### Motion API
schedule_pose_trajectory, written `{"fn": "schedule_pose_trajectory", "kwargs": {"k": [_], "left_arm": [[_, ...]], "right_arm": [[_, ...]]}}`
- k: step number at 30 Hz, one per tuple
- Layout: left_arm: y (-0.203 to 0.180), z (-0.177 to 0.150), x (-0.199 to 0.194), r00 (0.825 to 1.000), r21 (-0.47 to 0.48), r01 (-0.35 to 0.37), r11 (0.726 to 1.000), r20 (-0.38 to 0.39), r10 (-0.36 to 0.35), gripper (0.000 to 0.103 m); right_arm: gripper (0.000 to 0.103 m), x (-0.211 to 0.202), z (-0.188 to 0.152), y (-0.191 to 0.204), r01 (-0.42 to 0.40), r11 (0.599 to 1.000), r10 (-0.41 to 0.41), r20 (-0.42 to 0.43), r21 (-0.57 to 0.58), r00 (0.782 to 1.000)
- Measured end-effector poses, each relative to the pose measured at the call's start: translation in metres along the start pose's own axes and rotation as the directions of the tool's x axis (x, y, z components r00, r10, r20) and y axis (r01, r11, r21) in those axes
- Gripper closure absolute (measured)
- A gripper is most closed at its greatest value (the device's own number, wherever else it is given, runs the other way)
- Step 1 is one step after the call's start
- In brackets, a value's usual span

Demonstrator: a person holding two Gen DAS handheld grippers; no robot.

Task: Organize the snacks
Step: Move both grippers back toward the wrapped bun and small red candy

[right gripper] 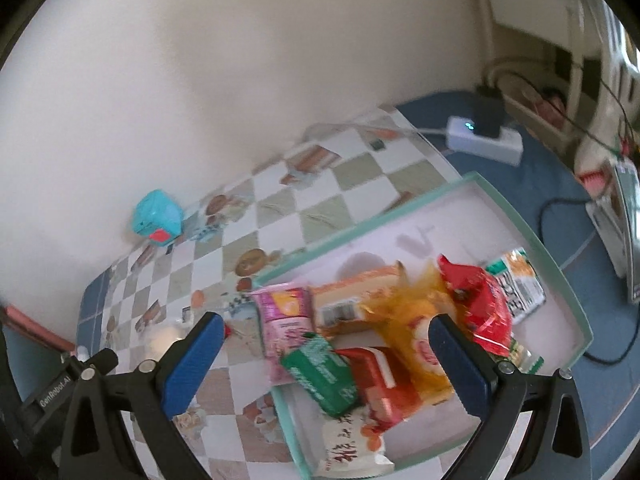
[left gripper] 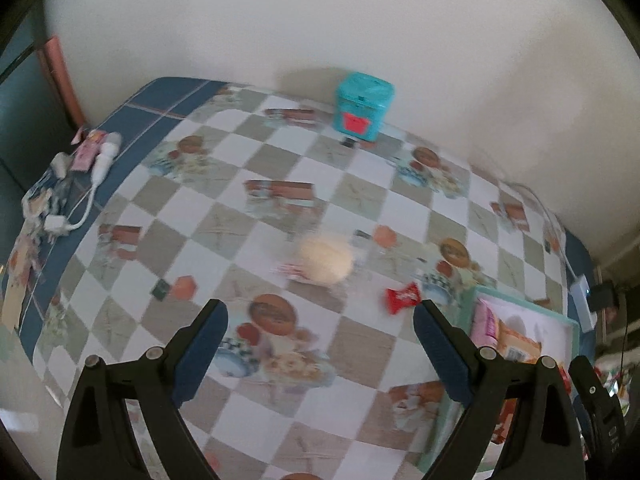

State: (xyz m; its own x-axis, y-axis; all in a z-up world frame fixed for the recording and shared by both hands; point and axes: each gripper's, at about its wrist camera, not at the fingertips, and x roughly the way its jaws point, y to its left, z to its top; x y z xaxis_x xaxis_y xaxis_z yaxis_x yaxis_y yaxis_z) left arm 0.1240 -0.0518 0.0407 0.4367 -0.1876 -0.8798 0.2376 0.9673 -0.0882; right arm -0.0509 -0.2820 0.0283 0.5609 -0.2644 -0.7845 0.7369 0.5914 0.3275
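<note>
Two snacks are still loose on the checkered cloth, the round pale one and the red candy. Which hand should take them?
Left, probably. The left gripper is open with the round pale snack and red candy just ahead; the right gripper hangs over the tray.

wall (left gripper: 360, 20): plain cream | table (left gripper: 280, 168): checked cloth, blue border
</note>
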Motion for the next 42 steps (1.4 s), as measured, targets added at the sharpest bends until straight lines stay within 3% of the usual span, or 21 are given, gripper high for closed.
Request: {"fn": "schedule_pose_trajectory", "kwargs": {"k": [12,21,30,37,42], "left_arm": [[0.085,0.004,0.001,0.999,-0.168,-0.044,0.985,-0.012,0.042,0.009],[0.134,0.000,0.010,0.996,-0.243,-0.082,0.967,-0.044,0.074,0.009],[0.163,-0.003,0.024,0.995,-0.297,-0.080,0.952,-0.080,0.059,0.009],[0.169,-0.001,0.035,0.994,-0.305,-0.080,0.949,-0.095,0.054,0.009],[0.168,-0.001,0.047,0.992,-0.297,-0.075,0.952,-0.116,0.042,0.009]], "right_arm": [[0.000,0.013,-0.020,0.062,-0.056,0.992,0.050,-0.053,-0.114,0.997],[0.000,0.034,-0.052,0.123,-0.123,0.965,0.095,-0.129,-0.229,0.987],[0.000,0.049,-0.063,0.147,-0.146,0.948,0.119,-0.110,-0.282,0.987],[0.000,0.066,-0.058,0.154,-0.113,0.940,0.088,-0.090,-0.323,0.992],[0.000,0.072,-0.059,0.167,-0.037,0.915,0.026,-0.033,-0.403,0.999]]}}
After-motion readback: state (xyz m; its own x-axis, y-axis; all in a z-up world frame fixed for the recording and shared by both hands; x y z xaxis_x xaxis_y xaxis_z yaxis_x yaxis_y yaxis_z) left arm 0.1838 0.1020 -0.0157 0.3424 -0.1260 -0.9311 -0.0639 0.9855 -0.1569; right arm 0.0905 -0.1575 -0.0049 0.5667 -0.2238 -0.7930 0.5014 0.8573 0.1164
